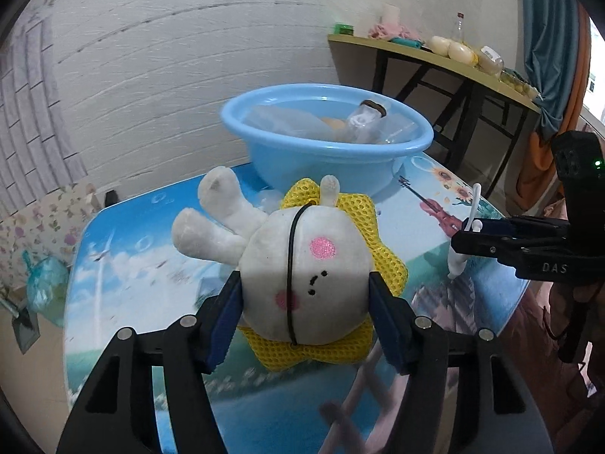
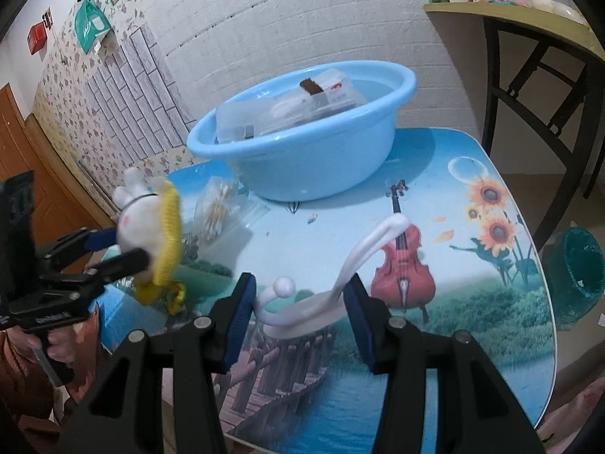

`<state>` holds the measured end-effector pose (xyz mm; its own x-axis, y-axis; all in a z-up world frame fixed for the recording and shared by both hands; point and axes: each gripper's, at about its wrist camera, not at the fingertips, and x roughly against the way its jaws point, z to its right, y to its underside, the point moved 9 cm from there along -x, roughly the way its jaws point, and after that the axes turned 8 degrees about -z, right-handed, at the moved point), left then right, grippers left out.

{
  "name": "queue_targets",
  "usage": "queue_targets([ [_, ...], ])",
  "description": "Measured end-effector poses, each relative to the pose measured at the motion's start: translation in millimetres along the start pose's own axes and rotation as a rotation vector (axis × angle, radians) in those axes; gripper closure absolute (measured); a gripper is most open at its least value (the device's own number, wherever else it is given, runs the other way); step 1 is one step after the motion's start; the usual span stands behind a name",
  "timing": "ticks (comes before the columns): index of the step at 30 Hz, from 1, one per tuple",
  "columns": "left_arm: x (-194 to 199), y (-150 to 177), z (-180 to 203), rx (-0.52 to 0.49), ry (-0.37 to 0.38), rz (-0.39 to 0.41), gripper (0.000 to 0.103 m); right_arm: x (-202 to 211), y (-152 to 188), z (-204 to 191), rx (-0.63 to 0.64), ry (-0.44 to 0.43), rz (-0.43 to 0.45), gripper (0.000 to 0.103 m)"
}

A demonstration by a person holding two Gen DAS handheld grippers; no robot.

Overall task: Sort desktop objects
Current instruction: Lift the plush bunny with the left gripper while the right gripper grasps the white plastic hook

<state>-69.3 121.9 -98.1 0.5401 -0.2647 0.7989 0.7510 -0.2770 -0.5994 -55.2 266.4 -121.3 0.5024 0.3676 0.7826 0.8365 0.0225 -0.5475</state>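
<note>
A white plush bunny (image 1: 306,265) with pink cheeks and a yellow mesh backing is clamped at its head between the blue pads of my left gripper (image 1: 308,321), which is shut on it. From the right wrist view the bunny (image 2: 132,215) hangs above the table's left edge in the left gripper (image 2: 128,246). My right gripper (image 2: 300,314) is shut on a white plastic hook (image 2: 363,249), whose curved end lies between the pads. The left wrist view shows that right gripper (image 1: 459,240) at the right with the hook (image 1: 455,261).
A light blue basin (image 2: 302,151) with a clear bottle (image 1: 363,117) and clear plastic boxes stands at the back of the picture-printed table (image 2: 472,302). A bag of cotton swabs (image 2: 219,212) lies left of it. Behind stands a second table (image 1: 435,56); a teal basket (image 2: 578,265) is on the floor.
</note>
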Motion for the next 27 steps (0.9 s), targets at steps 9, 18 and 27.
queue_targets([
  [9,11.0,25.4,-25.2,0.072,-0.062,-0.024,0.038,-7.5,13.1,-7.0,0.023,0.020,-0.030,0.055],
  [18,7.4,33.4,-27.2,0.092,-0.069,-0.039,0.034,-9.9,19.6,-11.3,0.038,0.014,-0.047,0.052],
  [27,-2.9,35.3,-25.2,0.083,-0.087,-0.049,0.026,-17.7,31.0,-18.1,0.083,0.027,-0.085,0.036],
])
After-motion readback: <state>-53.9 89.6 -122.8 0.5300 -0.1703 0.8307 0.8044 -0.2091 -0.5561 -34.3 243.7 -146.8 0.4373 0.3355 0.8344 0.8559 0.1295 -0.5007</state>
